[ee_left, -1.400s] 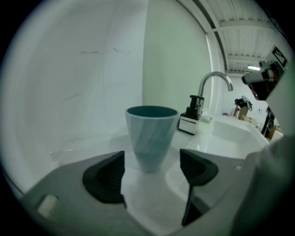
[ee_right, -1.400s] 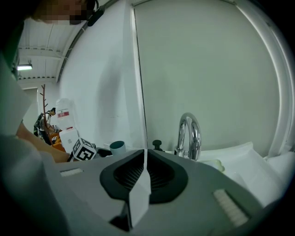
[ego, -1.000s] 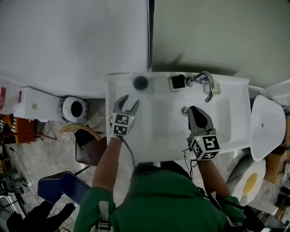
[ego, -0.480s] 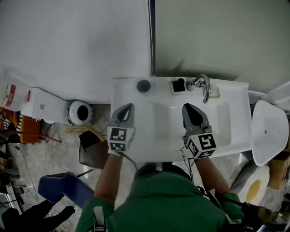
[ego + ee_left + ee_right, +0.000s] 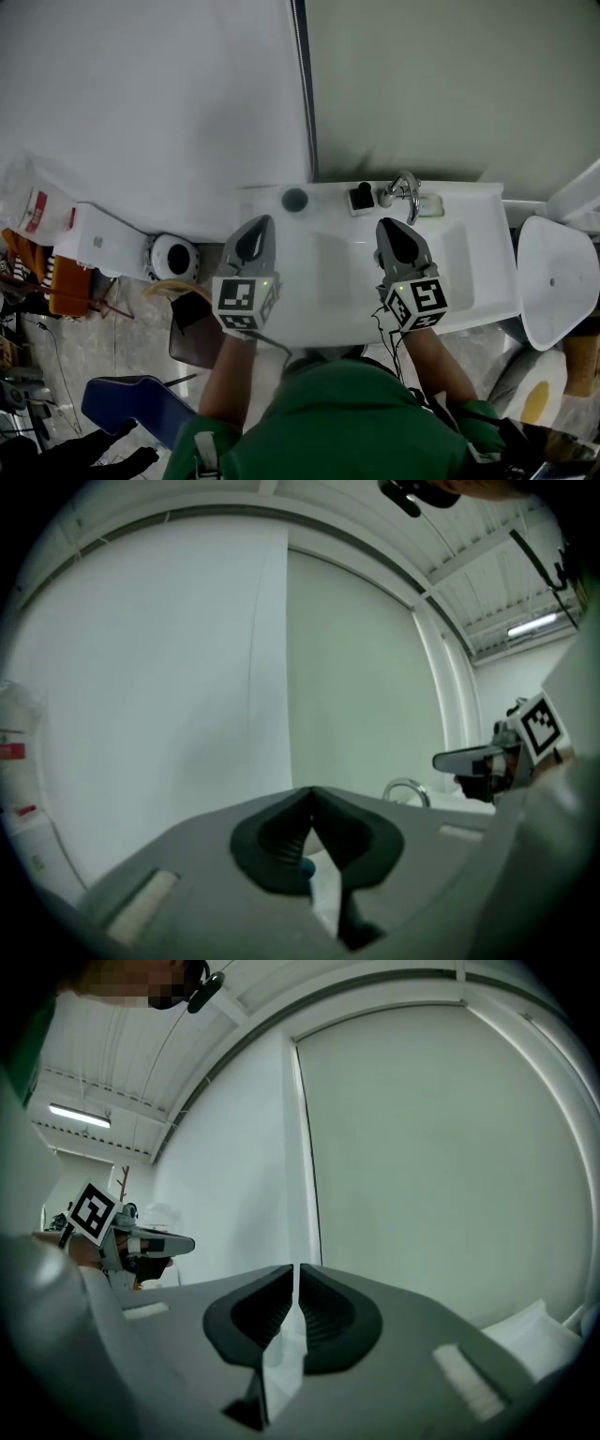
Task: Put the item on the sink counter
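Note:
A small dark round item (image 5: 294, 199) stands on the back left rim of the white sink (image 5: 469, 281), apart from both grippers. My left gripper (image 5: 263, 223) hovers over the sink's left edge, a little short of the item; its jaws are shut with nothing in them, as the left gripper view (image 5: 311, 794) also shows. Over the basin, below the faucet (image 5: 405, 190), my right gripper (image 5: 386, 227) is shut and empty too (image 5: 296, 1269). Each gripper shows in the other's view: the right gripper (image 5: 469, 759) and the left gripper (image 5: 155, 1241).
A black object in a small holder (image 5: 361, 197) sits beside the faucet. A white oval lid (image 5: 553, 272) stands to the sink's right. On the floor at left are a round white appliance (image 5: 173, 255), a white box (image 5: 94, 244), a dark stool (image 5: 197, 323) and a blue chair (image 5: 131, 403).
The left gripper, open just short of the round item a second ago, has drawn back toward me and shut. The right gripper has pulled back slightly. The item stays on the rim.

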